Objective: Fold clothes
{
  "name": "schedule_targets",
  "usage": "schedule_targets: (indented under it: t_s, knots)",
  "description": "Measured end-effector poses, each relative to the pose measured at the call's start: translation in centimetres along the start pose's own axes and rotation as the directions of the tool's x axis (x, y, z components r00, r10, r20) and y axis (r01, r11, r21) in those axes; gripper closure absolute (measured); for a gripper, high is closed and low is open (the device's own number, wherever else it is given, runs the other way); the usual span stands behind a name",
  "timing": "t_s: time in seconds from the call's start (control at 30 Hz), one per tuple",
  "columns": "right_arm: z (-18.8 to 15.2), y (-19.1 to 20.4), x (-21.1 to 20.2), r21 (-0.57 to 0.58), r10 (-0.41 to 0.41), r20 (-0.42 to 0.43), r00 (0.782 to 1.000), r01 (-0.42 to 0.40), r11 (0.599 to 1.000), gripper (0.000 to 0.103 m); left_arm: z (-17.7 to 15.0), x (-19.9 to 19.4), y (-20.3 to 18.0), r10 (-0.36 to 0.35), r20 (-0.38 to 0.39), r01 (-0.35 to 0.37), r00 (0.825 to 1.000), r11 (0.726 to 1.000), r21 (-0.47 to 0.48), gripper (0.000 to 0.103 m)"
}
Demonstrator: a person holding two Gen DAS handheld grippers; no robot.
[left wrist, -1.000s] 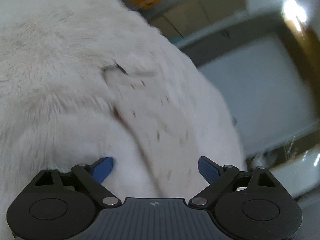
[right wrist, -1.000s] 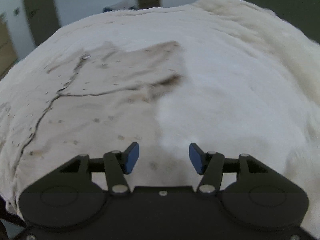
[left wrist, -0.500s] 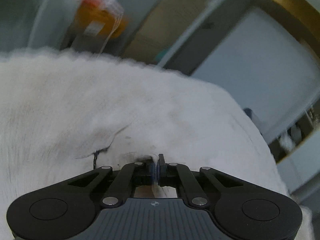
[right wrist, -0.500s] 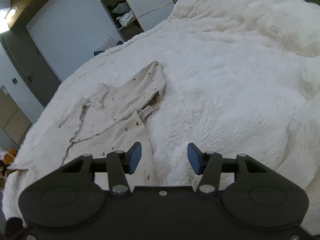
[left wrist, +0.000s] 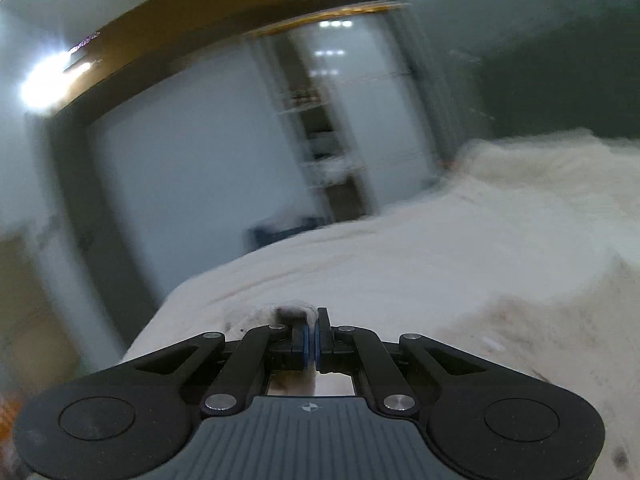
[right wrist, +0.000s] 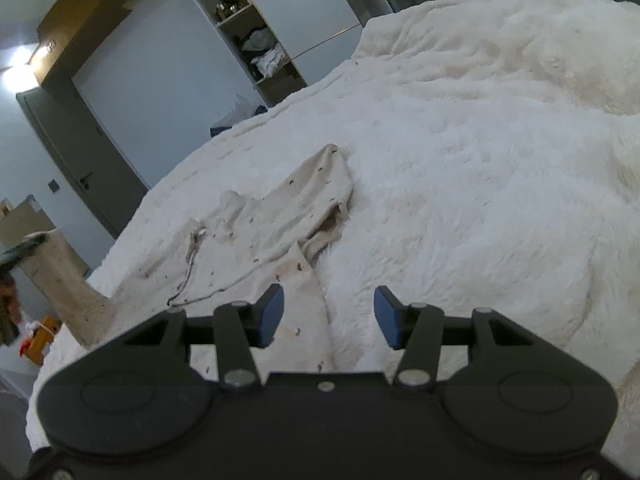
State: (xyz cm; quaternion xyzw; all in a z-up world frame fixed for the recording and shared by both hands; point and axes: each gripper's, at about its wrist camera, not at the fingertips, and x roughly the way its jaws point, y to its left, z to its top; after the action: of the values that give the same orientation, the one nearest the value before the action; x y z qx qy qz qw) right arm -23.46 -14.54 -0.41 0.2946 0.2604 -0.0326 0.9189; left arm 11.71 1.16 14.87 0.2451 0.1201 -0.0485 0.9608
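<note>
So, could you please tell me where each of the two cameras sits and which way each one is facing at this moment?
Left wrist: on the left gripper, facing across the white blanket toward the wardrobe; closed fingers pinch cream cloth.
Right wrist: on the right gripper, looking down at the cream garment spread on the blanket; open blue-padded fingers show.
Shared: blanket, wardrobe and its open shelves.

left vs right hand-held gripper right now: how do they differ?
The left hand-held gripper has its jaws shut, pinching cream fabric of the garment; the right hand-held gripper is open and holds nothing. The left view is motion-blurred and aimed at the wardrobe; the right view is sharp, looking down over the garment's edge on the fluffy blanket. Both have blue pads.
</note>
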Motion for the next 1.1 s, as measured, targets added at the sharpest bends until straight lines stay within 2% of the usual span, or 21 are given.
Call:
schedule_targets:
  t_s: [0.1, 0.13, 0.17, 0.2, 0.27, 0.3, 0.33, 0.37, 0.4, 0.43, 0.47, 0.6, 0.63, 0.7, 0.73, 0.8, 0.87, 0.9, 1.0, 1.07, 1.1]
  knots:
    - [-0.1, -0.2, -0.3, 0.011, -0.003, 0.009, 1.0, 0.003, 1.0, 0.053, -1.6, 1.6, -9.6, -0.117, -0.111, 0.137, 0.987, 0.971, 0.193, 0.098]
    - [-0.1, -0.3, -0.4, 0.014, -0.005, 0.012, 1.0, 0.005, 1.0, 0.053, -3.3, 2.7, -13.3, -0.14, -0.189, 0.185, 0.972, 0.95, 0.25, 0.096]
    - [-0.1, -0.3, -0.5, 0.018, -0.007, 0.015, 1.0, 0.006, 1.0, 0.053, -5.5, 3.9, -16.7, -0.14, -0.268, 0.223, 0.953, 0.925, 0.309, 0.082]
    - [-0.2, -0.3, -0.6, 0.017, -0.01, 0.016, 1.0, 0.009, 1.0, 0.053, -7.5, 4.6, -19.0, -0.123, -0.309, 0.24, 0.943, 0.896, 0.373, 0.08]
    - [-0.3, 0.1, -0.6, -0.005, -0.025, 0.007, 1.0, 0.025, 1.0, 0.053, -9.8, 4.6, -21.3, -0.094, -0.297, 0.232, 0.95, 0.851, 0.472, 0.081]
    - [-0.3, 0.3, -0.6, -0.017, -0.033, 0.003, 0.999, 0.033, 0.999, 0.053, -10.5, 4.6, -21.3, -0.079, -0.279, 0.214, 0.957, 0.841, 0.496, 0.081]
    - [-0.3, 0.5, -0.6, -0.031, -0.043, -0.002, 0.999, 0.043, 0.999, 0.053, -11.0, 4.1, -21.5, -0.057, -0.251, 0.184, 0.966, 0.833, 0.522, 0.074]
    - [-0.4, 0.8, -0.6, -0.044, -0.051, -0.007, 0.999, 0.051, 0.998, 0.053, -10.9, 3.6, -21.1, -0.052, -0.245, 0.176, 0.968, 0.837, 0.519, 0.063]
    - [-0.3, 1.1, -0.5, -0.057, -0.059, -0.014, 0.998, 0.058, 0.997, 0.053, -10.7, 3.3, -20.5, -0.06, -0.243, 0.179, 0.968, 0.847, 0.501, 0.056]
    - [-0.3, 1.7, -0.2, -0.086, -0.075, -0.031, 0.997, 0.072, 0.994, 0.053, -10.3, 2.5, -19.1, -0.083, -0.237, 0.187, 0.968, 0.867, 0.462, 0.044]
    - [-0.2, 2.3, 0.2, -0.115, -0.089, -0.046, 0.995, 0.083, 0.99, 0.053, -10.2, 2.2, -18.4, -0.093, -0.235, 0.193, 0.967, 0.874, 0.446, 0.038]
    - [0.5, 6.2, 2.7, -0.217, -0.09, -0.102, 0.991, 0.066, 0.974, 0.053, -10.8, 0.7, -14.6, -0.162, -0.244, 0.237, 0.956, 0.919, 0.316, 0.038]
    - [0.7, 7.4, 3.5, -0.238, -0.081, -0.118, 0.99, 0.051, 0.97, 0.053, -11.4, 0.3, -13.2, -0.214, -0.254, 0.277, 0.943, 0.929, 0.246, 0.038]
    - [1.3, 10.2, 5.5, -0.303, -0.06, -0.141, 0.988, 0.015, 0.953, 0.052, -11.9, -0.8, -12.8, -0.258, -0.273, 0.316, 0.927, 0.928, 0.197, 0.039]
    - [1.5, 11.6, 6.5, -0.334, -0.049, -0.152, 0.987, -0.004, 0.943, 0.052, -11.9, -0.9, -11.8, -0.295, -0.293, 0.348, 0.909, 0.925, 0.15, 0.039]
    - [1.7, 14.4, 9.2, -0.373, -0.03, -0.18, 0.983, -0.04, 0.927, 0.051, -11.7, -1.1, -9.2, -0.335, -0.293, 0.363, 0.896, 0.93, 0.047, 0.038]
    - [1.8, 17.0, 12.2, -0.397, -0.014, -0.214, 0.977, -0.074, 0.915, 0.05, -11.6, -1.3, -5.1, -0.293, -0.281, 0.288, 0.914, 0.956, -0.059, 0.037]
    - [1.9, 18.3, 13.7, -0.409, -0.007, -0.23, 0.973, -0.091, 0.908, 0.05, -11.7, -1.3, -4.3, -0.277, -0.283, 0.267, 0.918, 0.961, -0.074, 0.036]
    - [2.0, 22.3, 18.2, -0.442, 0.014, -0.281, 0.96, -0.143, 0.886, 0.05, -13.3, -0.7, 1.8, -0.158, -0.324, 0.098, 0.933, 0.976, -0.195, 0.035]
    - [2.1, 24.9, 21.2, -0.462, 0.027, -0.315, 0.949, -0.178, 0.869, 0.05, -15.5, 0.3, 6.4, -0.083, -0.401, -0.062, 0.912, 0.94, -0.336, 0.035]
    - [2.1, 26.2, 22.7, -0.474, 0.031, -0.331, 0.943, -0.195, 0.859, 0.05, -16.2, 0.5, 7.6, -0.075, -0.421, -0.103, 0.904, 0.917, -0.386, 0.035]
